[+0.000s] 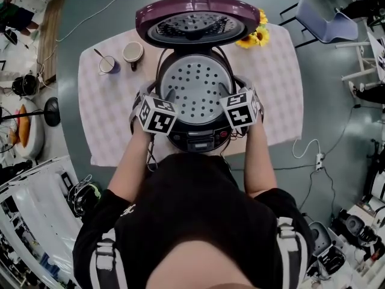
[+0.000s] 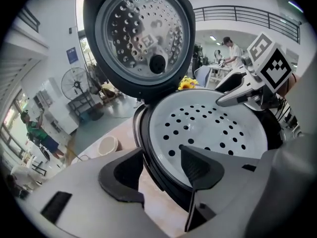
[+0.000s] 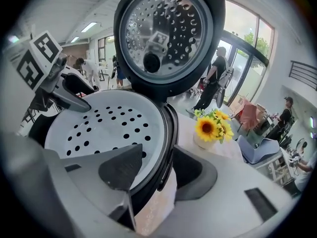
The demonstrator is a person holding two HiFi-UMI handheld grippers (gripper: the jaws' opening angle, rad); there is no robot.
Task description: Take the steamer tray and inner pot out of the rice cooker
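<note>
The left gripper (image 2: 162, 156) stood with its jaws partly apart, astride the left rim of the rice cooker (image 1: 198, 138). One jaw lay over the steamer tray (image 1: 195, 86) and the other outside the cooker wall, with a strip of tablecloth showing between them. The right gripper (image 3: 157, 156) stood the same way at the right rim, also partly apart and not yet closed on anything. The perforated tray sat inside the cooker, under the raised lid (image 1: 198, 20), on the table (image 1: 102, 137).

Only the head view showed the control panel at the front of the cooker and the two marker cubes at both sides of its opening. Each gripper view showed the opposite gripper across the tray, and the holed inner face of the lid. The sunflowers (image 3: 210, 128) were clear in the right gripper view, and a cup (image 2: 108, 145) appeared in the left one.

The inner pot was hidden below the tray in all views. In the head view the cubes covered the jaws.
</note>
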